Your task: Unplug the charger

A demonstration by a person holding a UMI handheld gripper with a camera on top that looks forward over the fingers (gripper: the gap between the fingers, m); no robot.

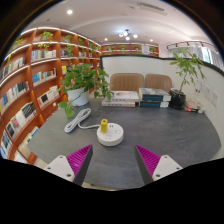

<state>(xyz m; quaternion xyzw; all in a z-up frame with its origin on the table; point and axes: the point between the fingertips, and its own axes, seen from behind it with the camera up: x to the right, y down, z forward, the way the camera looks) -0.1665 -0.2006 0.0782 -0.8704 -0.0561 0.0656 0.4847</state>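
A yellow charger plug (103, 125) stands upright in a round white socket base (110, 134) on the grey table (170, 140), a little left of the frame's centre and just ahead of the gripper (115, 159), whose two fingers with magenta pads (80, 160) are spread wide apart and hold nothing. A white cable (77, 121) loops to the left of the base. Beyond it, at the table's far edge, lie stacked books (121, 99) and dark boxes (154, 98) in front of two tan chairs (127, 82). A leafy potted plant (85, 82) stands at centre left, another plant (186, 70) at the right, and bookshelves (30, 85) curve up the left side
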